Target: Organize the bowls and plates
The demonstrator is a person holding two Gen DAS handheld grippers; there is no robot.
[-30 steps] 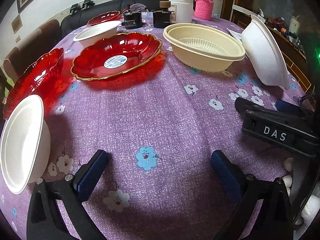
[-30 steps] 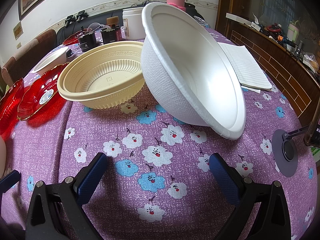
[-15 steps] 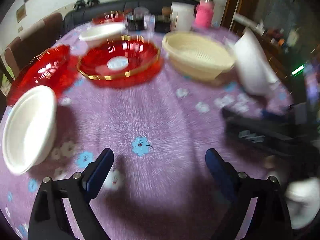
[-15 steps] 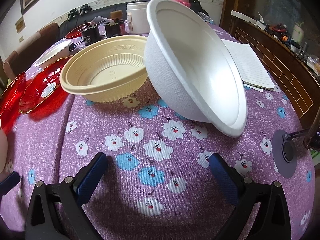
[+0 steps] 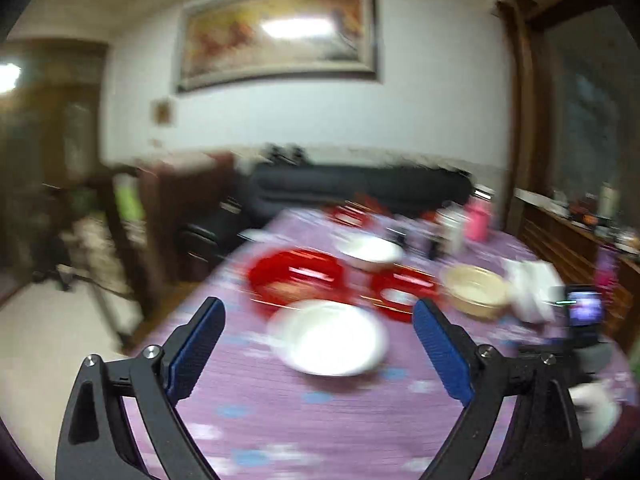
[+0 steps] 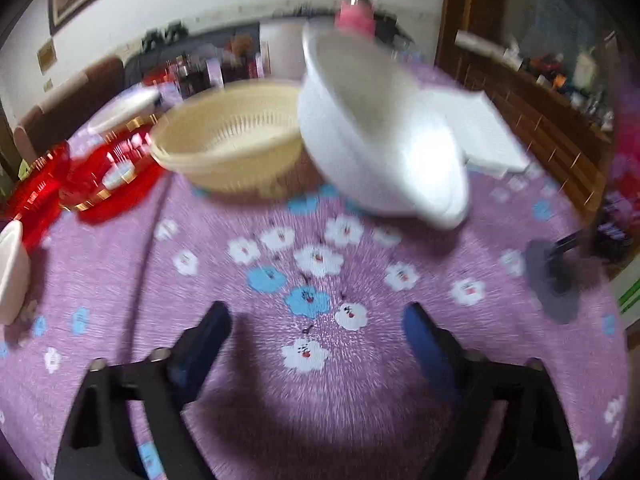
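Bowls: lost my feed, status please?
Left gripper empty, opening; right gripper empty, closing. White bowl tilted against beige bowl, untouched. Second white bowl ahead of left. Nothing blocking.

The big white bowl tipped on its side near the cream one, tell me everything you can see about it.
The big white bowl is plain, matte and thick-rimmed, looking like moulded pulp or foam. It appears empty and lies tipped on its side on the purple flowered tablecloth, its opening turned up and to the right. It sits close beside the cream ribbed bowl; whether they touch is unclear through the blur. White paper lies behind it. No gripper touches it.
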